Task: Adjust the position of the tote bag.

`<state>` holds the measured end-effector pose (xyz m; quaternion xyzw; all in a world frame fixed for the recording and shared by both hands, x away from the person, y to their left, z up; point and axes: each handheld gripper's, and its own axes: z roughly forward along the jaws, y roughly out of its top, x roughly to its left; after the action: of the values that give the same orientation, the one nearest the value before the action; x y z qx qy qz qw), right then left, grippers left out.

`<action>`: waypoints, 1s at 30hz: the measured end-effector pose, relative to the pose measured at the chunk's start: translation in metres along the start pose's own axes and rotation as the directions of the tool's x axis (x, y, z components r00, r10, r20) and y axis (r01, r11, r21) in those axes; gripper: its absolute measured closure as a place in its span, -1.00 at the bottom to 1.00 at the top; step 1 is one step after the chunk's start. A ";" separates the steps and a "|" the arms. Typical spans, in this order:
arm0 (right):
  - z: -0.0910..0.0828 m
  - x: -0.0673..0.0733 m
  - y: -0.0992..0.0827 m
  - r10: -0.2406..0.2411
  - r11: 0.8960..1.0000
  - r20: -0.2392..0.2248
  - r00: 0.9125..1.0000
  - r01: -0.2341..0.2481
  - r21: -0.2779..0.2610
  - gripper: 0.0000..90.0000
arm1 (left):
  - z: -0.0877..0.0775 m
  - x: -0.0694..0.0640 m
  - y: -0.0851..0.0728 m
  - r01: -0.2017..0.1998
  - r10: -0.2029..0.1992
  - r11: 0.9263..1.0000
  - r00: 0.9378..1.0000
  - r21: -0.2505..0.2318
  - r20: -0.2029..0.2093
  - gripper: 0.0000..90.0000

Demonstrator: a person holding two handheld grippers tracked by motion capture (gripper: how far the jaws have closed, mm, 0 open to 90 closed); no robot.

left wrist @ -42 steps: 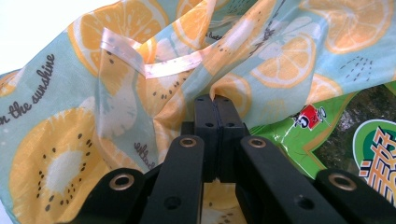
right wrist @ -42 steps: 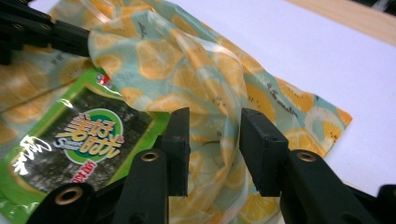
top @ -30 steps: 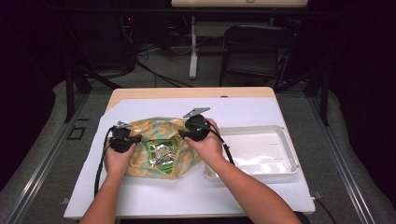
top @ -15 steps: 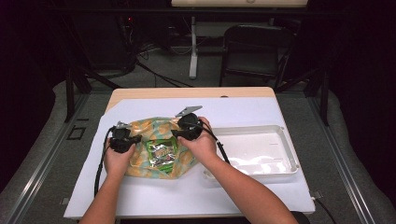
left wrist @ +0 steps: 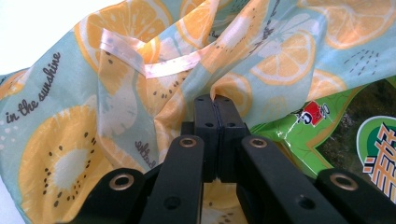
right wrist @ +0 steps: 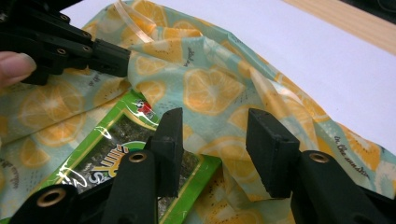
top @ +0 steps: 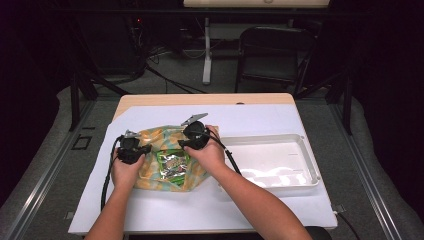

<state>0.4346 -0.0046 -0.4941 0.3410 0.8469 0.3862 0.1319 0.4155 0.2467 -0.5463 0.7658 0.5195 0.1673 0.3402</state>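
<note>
The tabletop (top: 260, 99) is pale wood, and a white sheet (top: 200, 205) covers all but its far edge. On the sheet a fruit-print bag (top: 150, 137) lies toward the left edge and a white tray (top: 270, 139) toward the right edge.

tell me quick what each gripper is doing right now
Left gripper: shut on a fold of the fruit-print bag.
Right gripper: open, jaws just been opening, over the bag's edge and the green snack packet.

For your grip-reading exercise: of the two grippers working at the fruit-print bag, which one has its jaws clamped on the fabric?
The left gripper: its jaws are shut on a fold of the fruit-print bag. The right gripper has its jaws apart, just opened, pads clear above bag and green snack packet.
</note>
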 end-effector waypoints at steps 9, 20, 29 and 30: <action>0.012 -0.004 -0.004 -0.012 0.998 0.002 1.000 0.012 0.061 0.15 | 0.001 -0.001 0.000 -0.006 0.006 1.000 1.000 0.000 -0.003 1.00; 0.026 -0.006 -0.009 -0.016 0.996 0.004 1.000 0.016 0.088 -0.01 | 0.002 -0.001 0.000 -0.008 0.008 1.000 1.000 0.003 -0.002 1.00; 0.023 0.001 -0.010 -0.082 0.988 0.018 0.996 0.079 0.129 -0.09 | 0.002 -0.001 0.000 -0.007 0.007 1.000 1.000 0.005 -0.003 0.99; 0.022 0.002 -0.010 -0.093 0.987 0.022 0.995 0.089 0.133 -0.09 | 0.002 -0.001 0.000 -0.008 0.008 1.000 1.000 0.005 -0.005 0.99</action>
<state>0.4391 0.0047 -0.5161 0.3155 0.8833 0.3181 0.1383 0.4160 0.2455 -0.5477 0.7684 0.5177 0.1690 0.3362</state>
